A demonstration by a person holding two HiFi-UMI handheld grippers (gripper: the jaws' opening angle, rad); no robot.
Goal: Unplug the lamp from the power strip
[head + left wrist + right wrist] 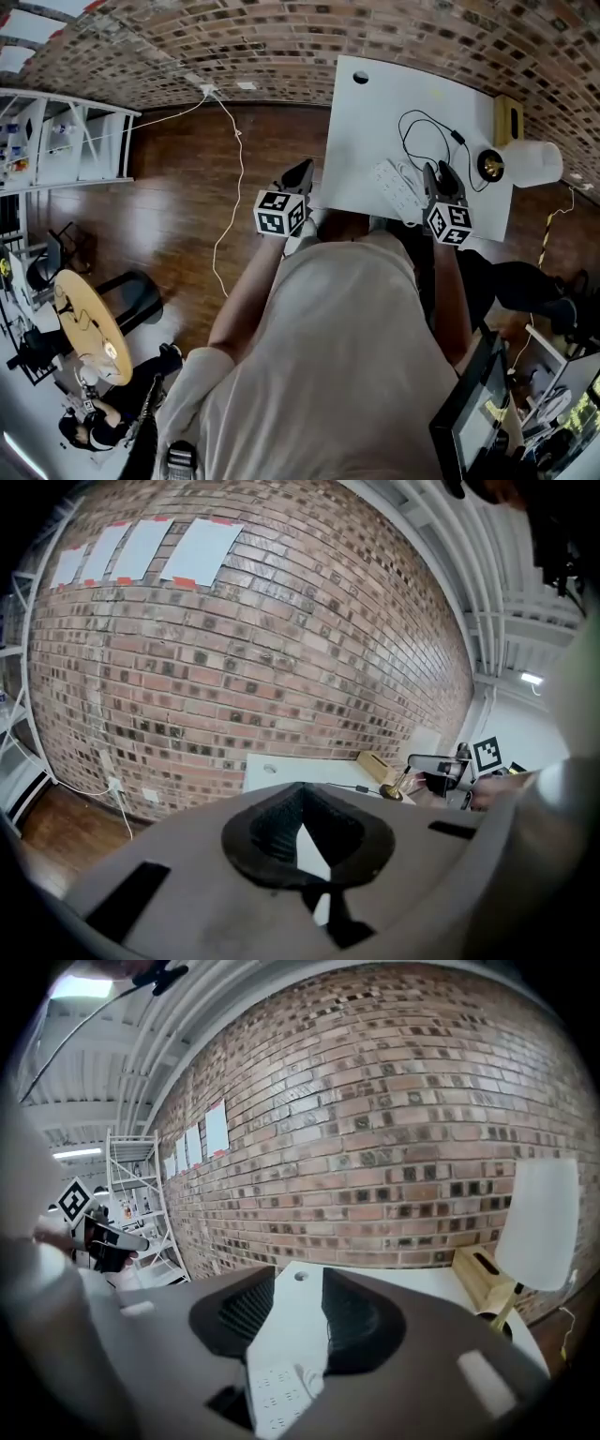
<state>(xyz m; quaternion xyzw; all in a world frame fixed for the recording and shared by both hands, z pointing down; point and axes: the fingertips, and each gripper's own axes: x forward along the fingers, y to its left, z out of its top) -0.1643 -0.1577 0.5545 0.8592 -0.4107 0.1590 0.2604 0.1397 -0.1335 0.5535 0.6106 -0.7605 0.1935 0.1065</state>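
Worktop (375,103): white, lying ahead of both tongs. Only the right tongs (440,176) are over it. The left tongs (302,173) hang off its left edge, above the wooden floor.

Lamp (534,161): white shade on a brass base, standing upright. It is to the right of the right tongs and a little beyond them, well apart, with a wooden box (506,117) past it near the far right corner.

Power strip (397,188): white, flat on the worktop, just left of the right tongs and slightly under their tips. In the right gripper view it shows low between the two jaws. Its long axis runs roughly along the line the tongs point, slanting a little to the left as it goes away.

Right tongs: jaws apart with nothing between the pads, and bare worktop shows through the gap. Left tongs: pads meet at the tips and hold nothing.

Cord (419,127): thin and black, looping from the lamp base out beyond the right tongs and back toward the strip.

Plug: a small pale lump sits on the strip in the right gripper view. It is probably the plug, but too small to confirm.

Judgement: the plug is not yet gripped and the task is at the approach stage. The right tongs are plainly the nearer. The strip lies just below and ahead of them, so the coming move is a short dip down and forward. The jaws should go across the plug and the pull should be straight up off the strip. The left tongs would have to cross over to steady the strip.
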